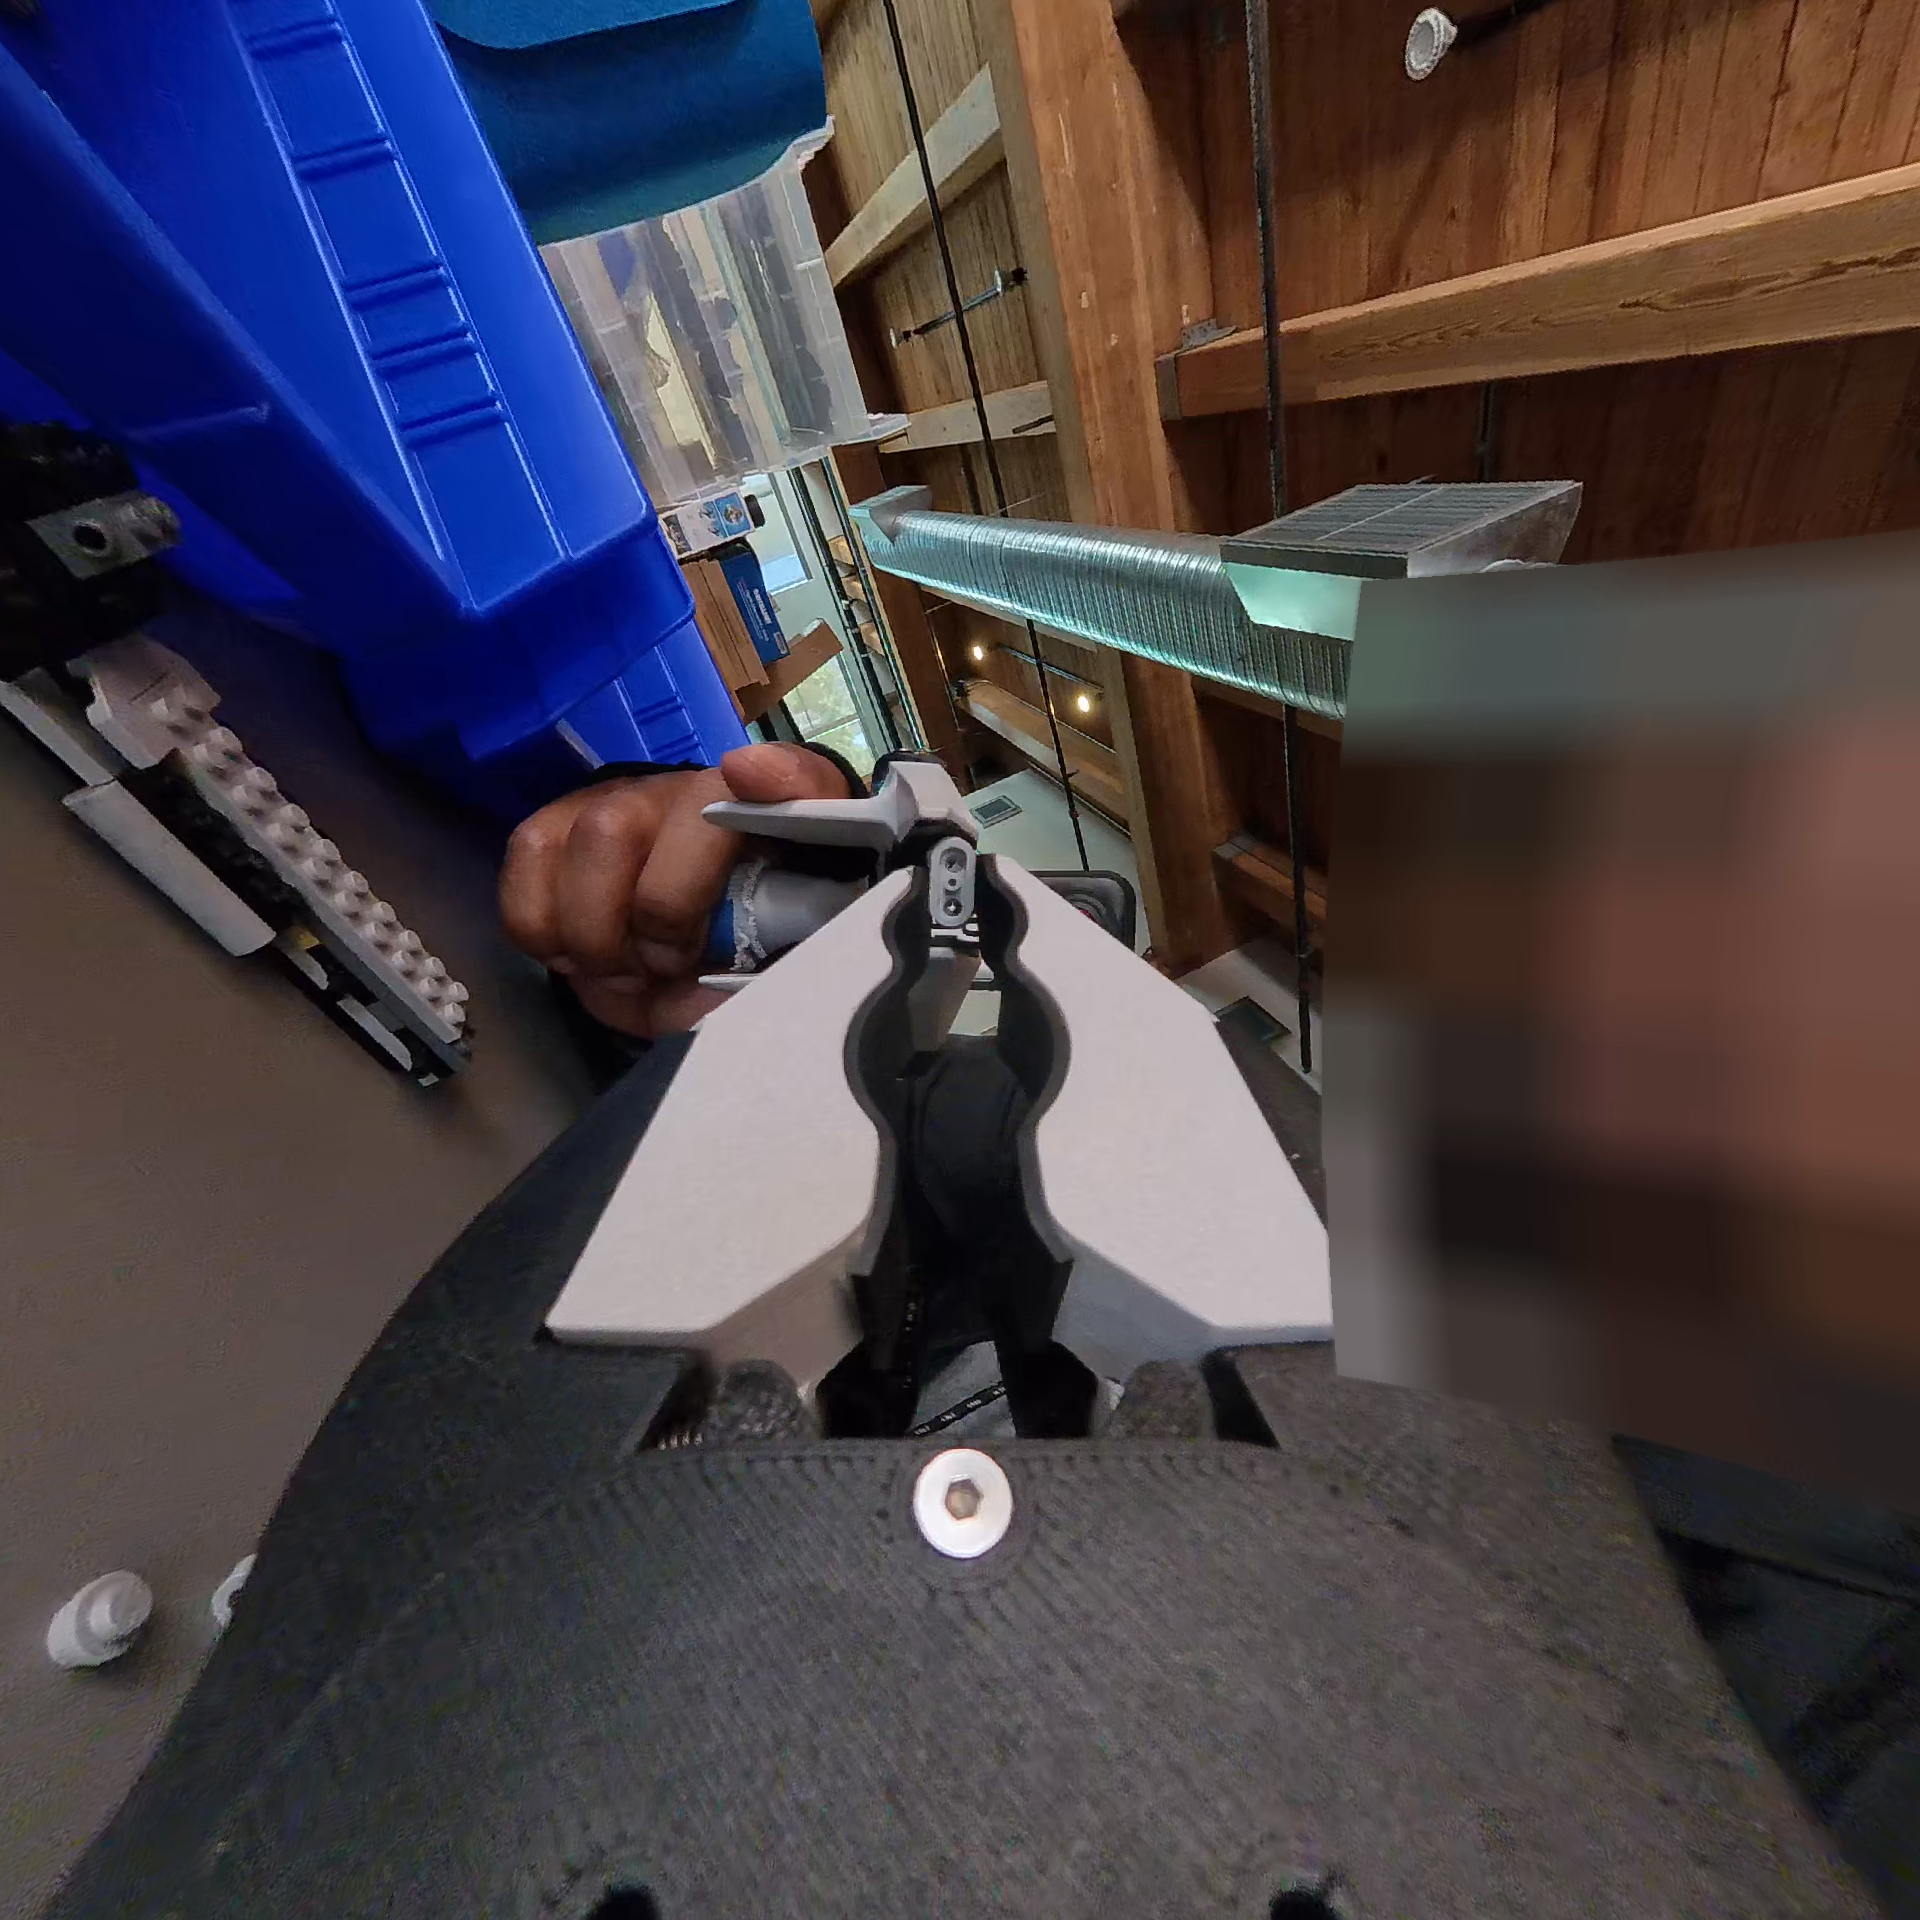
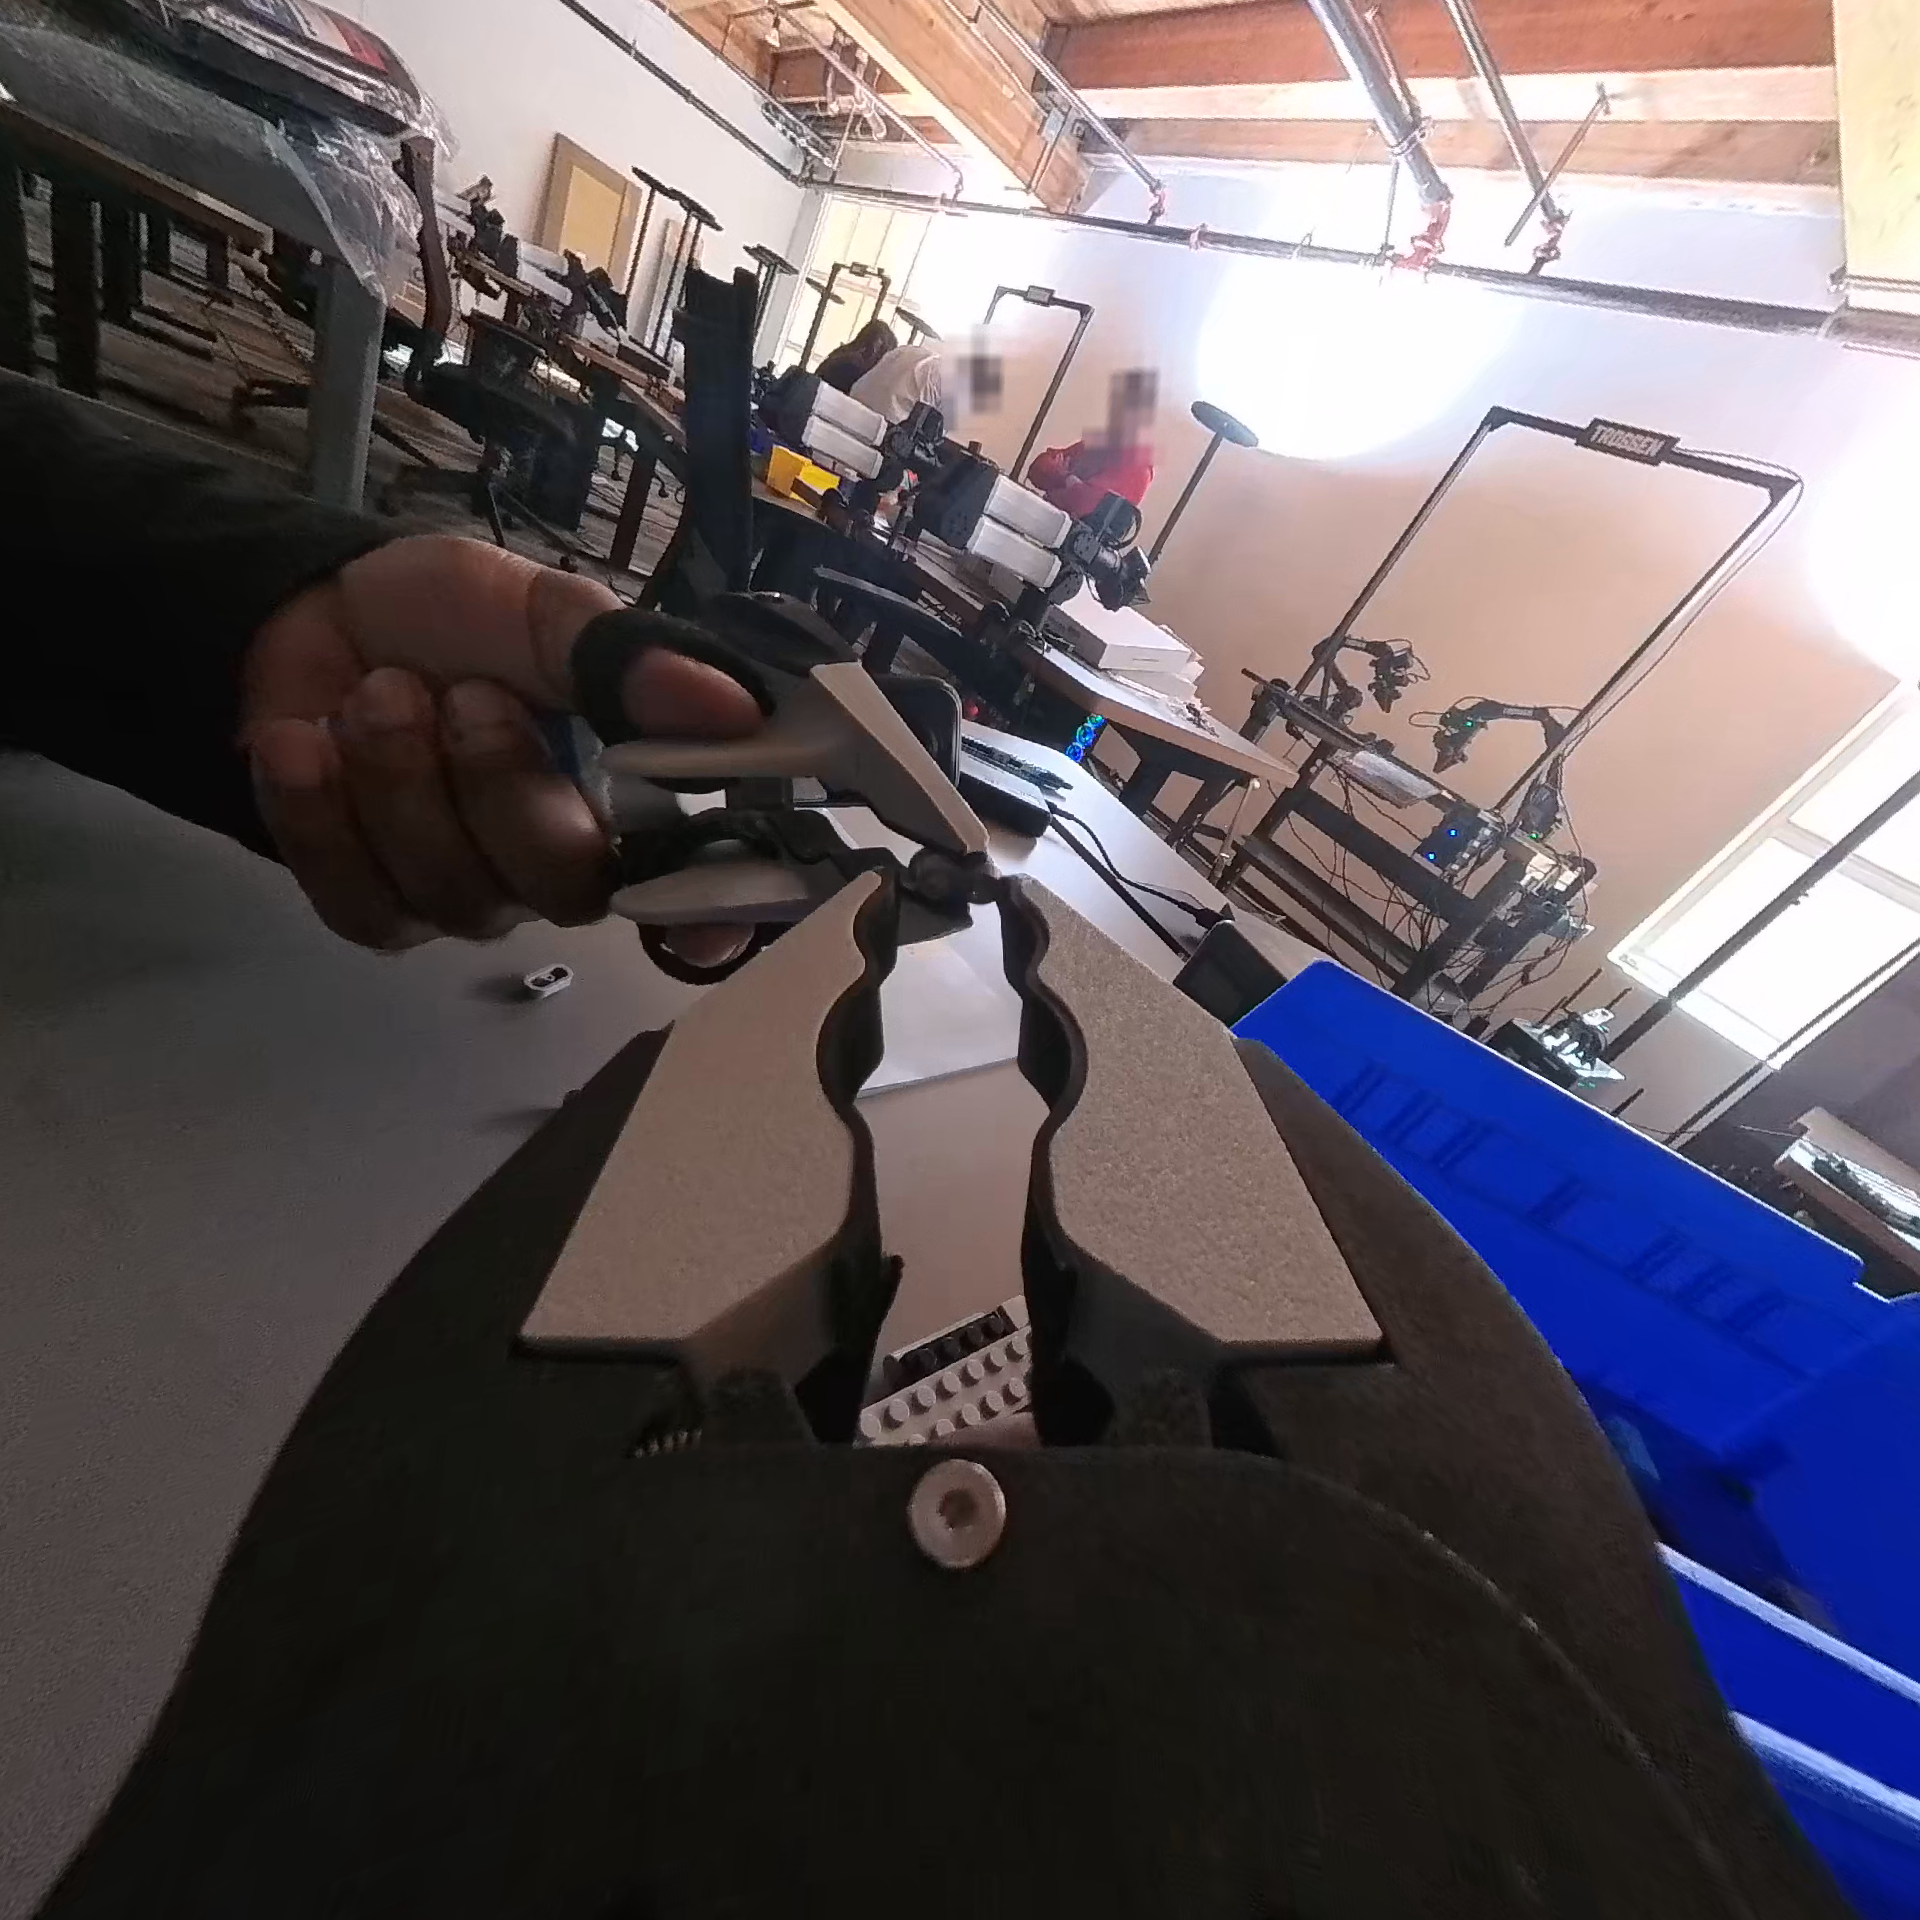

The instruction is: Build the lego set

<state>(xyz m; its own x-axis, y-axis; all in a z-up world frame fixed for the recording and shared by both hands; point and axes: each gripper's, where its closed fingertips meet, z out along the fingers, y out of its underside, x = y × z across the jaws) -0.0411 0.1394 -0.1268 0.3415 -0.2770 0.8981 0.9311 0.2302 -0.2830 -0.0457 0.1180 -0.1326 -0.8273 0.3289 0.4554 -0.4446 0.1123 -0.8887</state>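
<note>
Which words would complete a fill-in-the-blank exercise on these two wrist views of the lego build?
1. The large bin beside the table is coloured ___.
2. The long studded lego plate lying on the table is coloured ___.
3. The left hand-held gripper, pinching a small grey piece, is held in a person's ___.

Missing words: blue; white; hand.

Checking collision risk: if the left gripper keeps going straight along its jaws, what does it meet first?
Most likely the right gripper, held by a hand directly ahead; its tips look nearly touching the left gripper, though depth is unclear.
</note>
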